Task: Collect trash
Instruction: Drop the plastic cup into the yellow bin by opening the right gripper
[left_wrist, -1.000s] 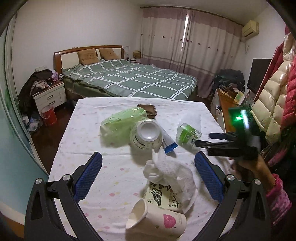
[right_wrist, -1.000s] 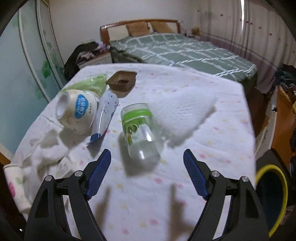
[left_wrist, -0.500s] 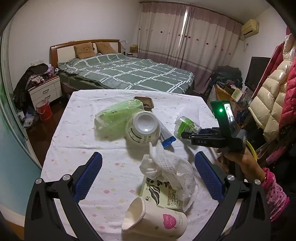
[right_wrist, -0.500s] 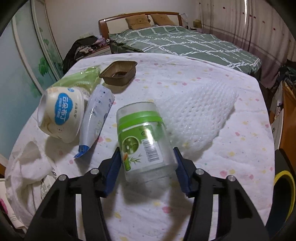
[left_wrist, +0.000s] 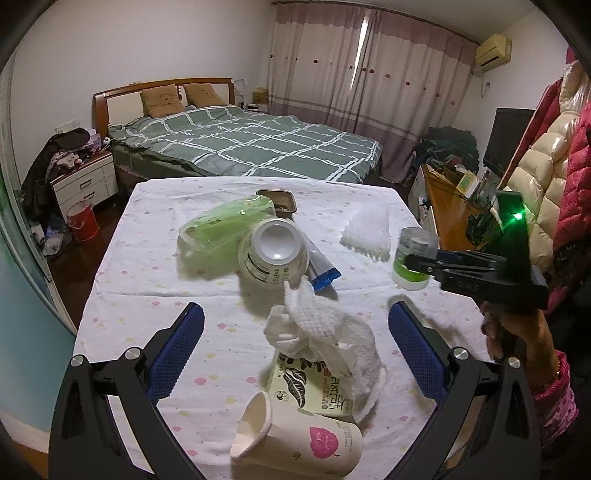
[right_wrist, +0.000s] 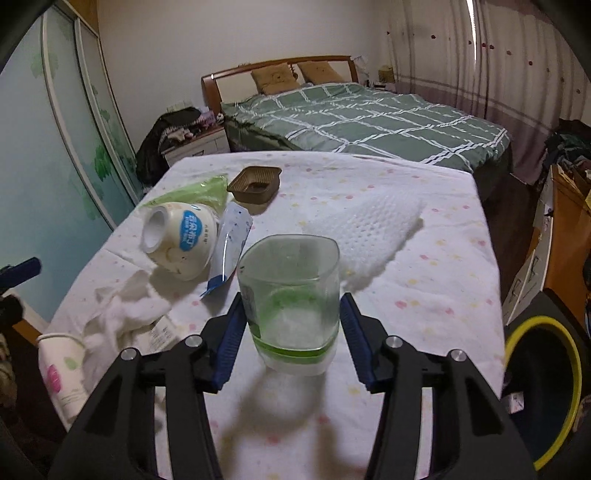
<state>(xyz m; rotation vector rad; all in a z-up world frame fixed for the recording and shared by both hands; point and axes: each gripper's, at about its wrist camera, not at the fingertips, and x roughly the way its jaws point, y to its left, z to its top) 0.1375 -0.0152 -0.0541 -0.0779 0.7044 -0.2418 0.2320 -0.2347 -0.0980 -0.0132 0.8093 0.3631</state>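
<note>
1 item in hand: right gripper (right_wrist: 291, 332) fingers closing on clear jar (right_wrist: 291, 291), lifted off surface (right_wrist: 424, 295); left gripper (left_wrist: 295, 350) wide, empty; cup (left_wrist: 299, 439), bowl (left_wrist: 273, 254), wrappers remain.

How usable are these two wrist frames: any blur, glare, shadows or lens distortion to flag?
Left wrist view: sharp, with strong fisheye bending at the walls and dark vignetted corners; a green LED flares on the right hand-held gripper. Right wrist view: the clear jar it holds is slightly soft and casts a shadow on the tablecloth.
</note>
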